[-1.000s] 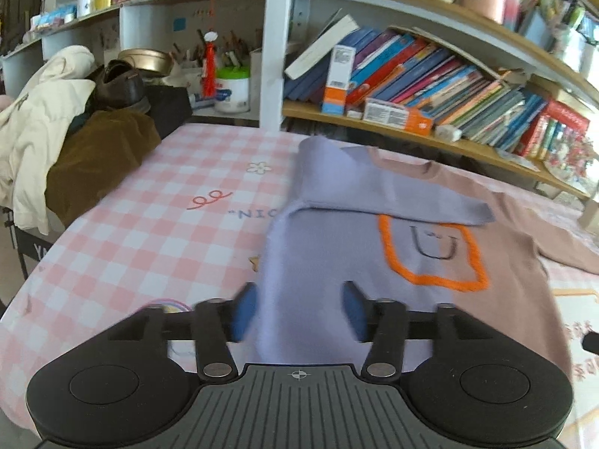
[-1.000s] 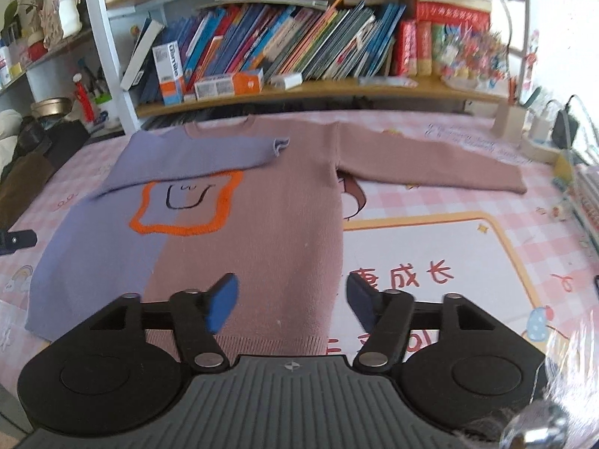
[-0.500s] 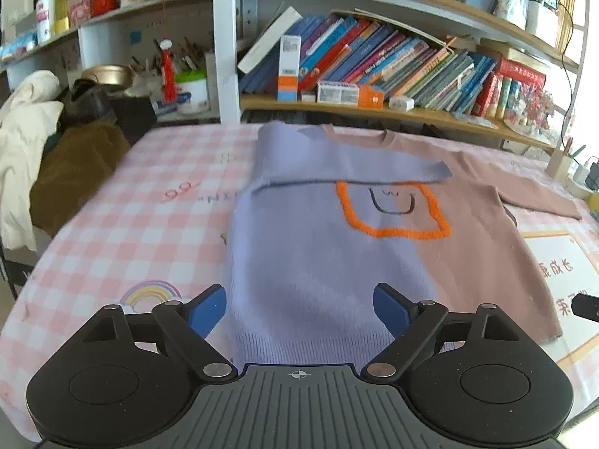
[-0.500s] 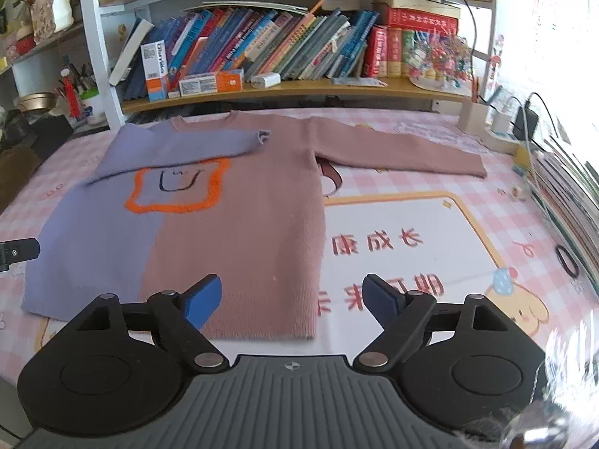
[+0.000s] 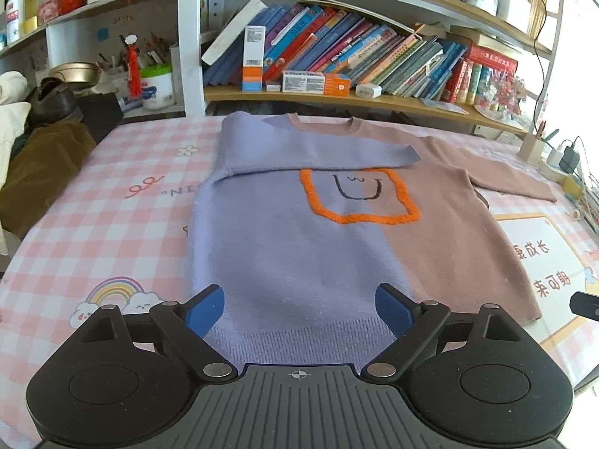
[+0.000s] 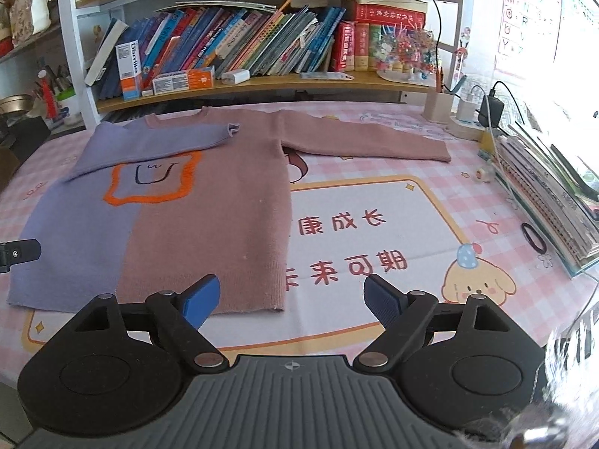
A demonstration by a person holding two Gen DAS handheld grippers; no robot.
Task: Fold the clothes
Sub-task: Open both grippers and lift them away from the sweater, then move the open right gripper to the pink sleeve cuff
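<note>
Sweater [image 5: 299,232] lies flat on the checked tabletop [image 5: 112,217] in the left wrist view, its purple sleeve [image 5: 318,153] already folded across the chest above the orange patch; the left hand-held gripper [image 5: 299,308] hovers over the hem, its jaws just spread wide with nothing pinched between them. From the right wrist view, the right hand-held gripper [image 6: 290,297] is likewise freshly spread and empty near the hem's corner, while the brown sleeve [image 6: 367,146] stretches out unfolded. That sleeve looks the next target: best pinch its cuff, lift slightly, and lay it straight across without dragging the body.
</note>
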